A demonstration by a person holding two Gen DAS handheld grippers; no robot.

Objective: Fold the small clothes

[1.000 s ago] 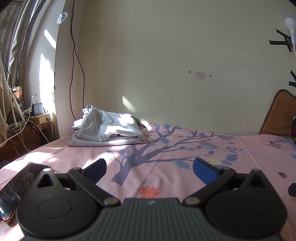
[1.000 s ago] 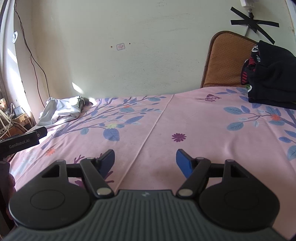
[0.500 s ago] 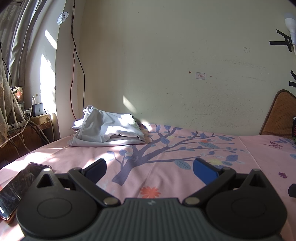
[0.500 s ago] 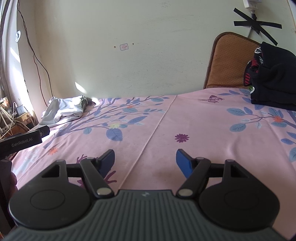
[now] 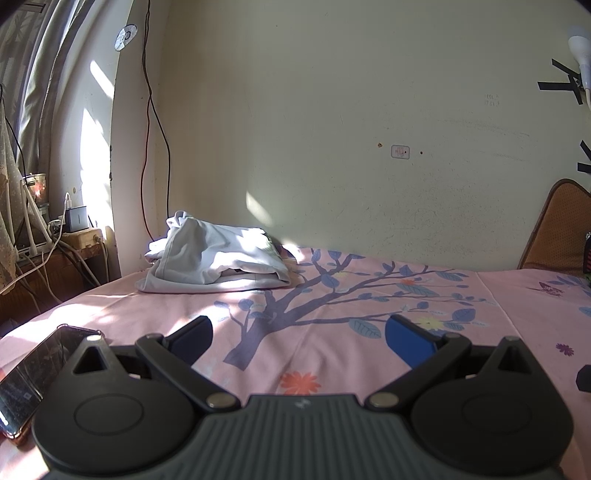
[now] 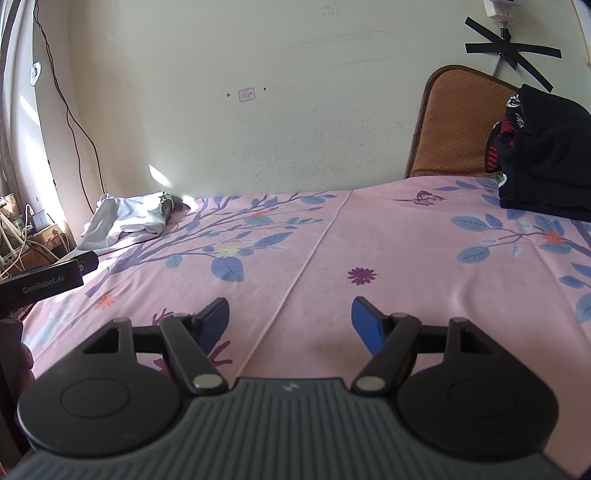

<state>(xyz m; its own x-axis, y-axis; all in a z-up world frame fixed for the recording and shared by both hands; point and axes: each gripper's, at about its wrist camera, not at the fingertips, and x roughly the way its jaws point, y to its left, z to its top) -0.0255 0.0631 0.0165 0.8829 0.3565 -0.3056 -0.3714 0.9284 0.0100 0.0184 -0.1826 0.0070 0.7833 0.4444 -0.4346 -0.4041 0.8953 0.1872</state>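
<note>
**Both claws empty, clothes still out of reach**

Left claw (image 5: 298, 334) and right claw (image 6: 289, 320) hang spread over the pink bed (image 6: 369, 240). Farther off, the pale garment (image 5: 218, 258) lies crumpled by the wall: light, limp, best pinched at a hem. Black clothes (image 6: 546, 155) sit far right.

In the right wrist view, white lettering reading "GenRobot.AI" stands on the side of the black device (image 6: 42, 286) at the left edge, above the pink bedsheet. A small pale sticker (image 6: 246, 94) on the wall carries reddish marks too small to read. Faint pencilled figures (image 6: 330, 11) high on the wall cannot be made out either.
</note>
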